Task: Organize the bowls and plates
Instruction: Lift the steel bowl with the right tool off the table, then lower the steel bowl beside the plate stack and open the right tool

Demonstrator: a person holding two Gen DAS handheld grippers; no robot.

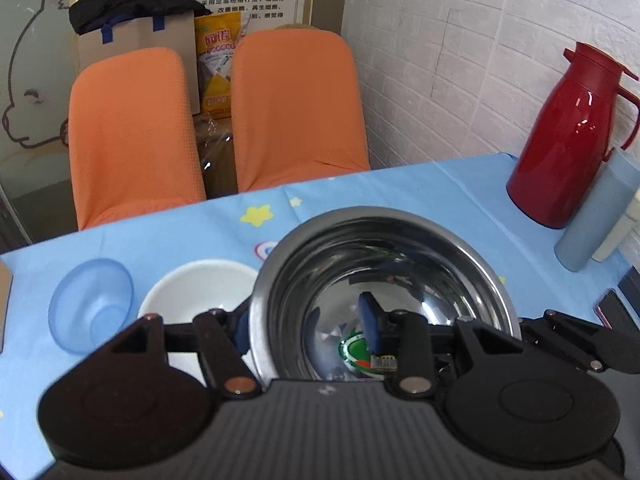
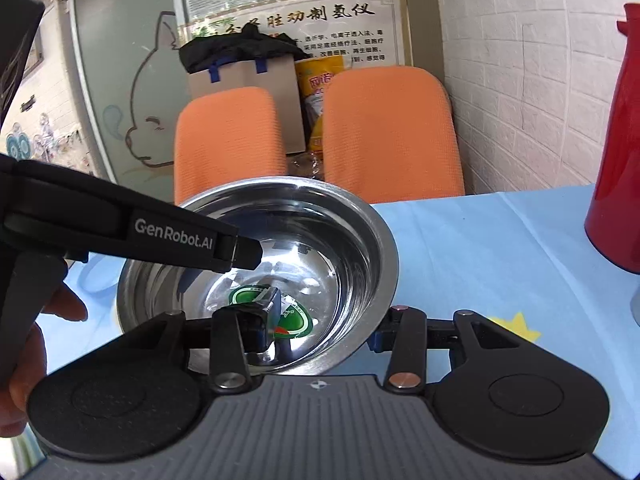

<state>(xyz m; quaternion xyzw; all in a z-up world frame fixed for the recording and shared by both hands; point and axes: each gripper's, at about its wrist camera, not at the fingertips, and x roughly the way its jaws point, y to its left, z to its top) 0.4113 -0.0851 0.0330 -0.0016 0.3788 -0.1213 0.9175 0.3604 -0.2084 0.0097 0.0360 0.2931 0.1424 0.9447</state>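
Note:
A steel bowl (image 1: pixel 384 272) with a green sticker inside sits over the blue tablecloth; it also shows in the right wrist view (image 2: pixel 280 240). My left gripper (image 1: pixel 308 328) straddles its left rim, one blue pad inside and one outside, and looks shut on it. My right gripper (image 2: pixel 320 328) straddles the near right rim the same way. A white bowl (image 1: pixel 196 292) and a clear blue bowl (image 1: pixel 90 304) stand left of the steel bowl. The left gripper's body (image 2: pixel 120 232) crosses the right wrist view.
A red thermos jug (image 1: pixel 568 140) and a grey-blue cup (image 1: pixel 596 216) stand at the right by the brick wall. Two orange chairs (image 1: pixel 296 108) face the table's far edge. A dark device (image 1: pixel 624 304) lies at the right edge.

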